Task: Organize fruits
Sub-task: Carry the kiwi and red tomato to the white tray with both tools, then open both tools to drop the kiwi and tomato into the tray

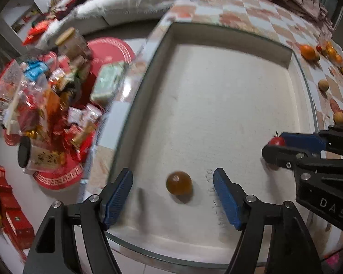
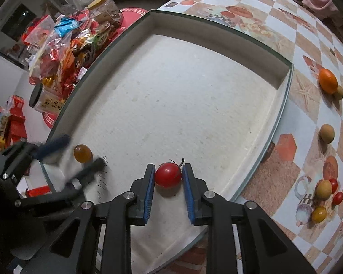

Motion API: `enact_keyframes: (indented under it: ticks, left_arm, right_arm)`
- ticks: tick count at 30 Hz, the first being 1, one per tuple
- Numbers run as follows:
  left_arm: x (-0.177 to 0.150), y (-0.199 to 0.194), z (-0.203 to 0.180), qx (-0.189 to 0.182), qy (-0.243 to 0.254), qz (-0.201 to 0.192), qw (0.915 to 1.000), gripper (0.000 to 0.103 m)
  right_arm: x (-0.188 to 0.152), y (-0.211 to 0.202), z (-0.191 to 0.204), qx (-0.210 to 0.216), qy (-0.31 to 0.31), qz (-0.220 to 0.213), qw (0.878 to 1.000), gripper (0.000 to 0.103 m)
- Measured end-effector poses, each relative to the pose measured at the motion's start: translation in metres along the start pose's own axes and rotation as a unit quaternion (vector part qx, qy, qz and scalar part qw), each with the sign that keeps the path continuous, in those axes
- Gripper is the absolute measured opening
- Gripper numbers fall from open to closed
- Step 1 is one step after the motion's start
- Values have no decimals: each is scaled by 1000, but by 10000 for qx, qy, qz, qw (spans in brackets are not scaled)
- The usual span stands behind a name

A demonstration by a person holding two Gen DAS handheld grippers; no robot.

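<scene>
Left gripper (image 1: 172,196): released, astride the amber fruit (image 1: 179,183), dropped in the tray (image 1: 217,36).
Right gripper (image 2: 168,178): loosening off the tomato (image 2: 167,175), placing it too.

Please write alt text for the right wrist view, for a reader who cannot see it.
The right gripper holds its blue pads on either side of a red cherry tomato resting in a shallow white tray. At left, the left gripper is open around an amber tomato; more fruits lie on the checked tablecloth.
</scene>
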State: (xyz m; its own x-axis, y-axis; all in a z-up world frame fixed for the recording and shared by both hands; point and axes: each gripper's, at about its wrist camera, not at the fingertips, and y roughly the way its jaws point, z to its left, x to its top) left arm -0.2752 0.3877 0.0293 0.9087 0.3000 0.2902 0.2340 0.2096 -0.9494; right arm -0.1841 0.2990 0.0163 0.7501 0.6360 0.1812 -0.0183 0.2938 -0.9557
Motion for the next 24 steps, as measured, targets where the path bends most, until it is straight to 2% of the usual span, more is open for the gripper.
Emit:
enact_keyframes:
  ticks: [3, 5, 8, 9, 10, 11, 17, 24]
  left_arm:
    - [1, 1, 0, 63, 86, 76, 9999, 74]
    - [1, 1, 1, 82, 108, 91, 9999, 74]
    - [0, -1, 2, 82, 113, 98, 9999, 74]
    - [1, -3, 1, 75, 129, 89, 9998, 74]
    - [1, -2, 0, 71, 144, 79, 9998, 74]
    - [2, -4, -1, 63, 176, 70, 9998, 74]
    - [12, -24, -31, -118, 573, -134, 9982, 74]
    - [27, -43, -88, -490, 1251, -351, 9903, 74]
  right_arm:
    - [2, -6, -5, 152, 116, -107, 9998, 41]
    - [4, -13, -6, 258, 199, -242, 9992, 58]
    - [5, -30, -7, 399, 286, -520, 9974, 65]
    - [6, -34, -8, 414, 318, -590, 9969, 68]
    - [5, -42, -10, 417, 376, -698, 9960, 77]
    - [4, -47, -11, 402, 421, -788, 9952, 79]
    - [-12, -78, -41, 149, 905, -1135, 9893, 79]
    - [-57, -103, -103, -321, 1789, -1256, 9753, 79]
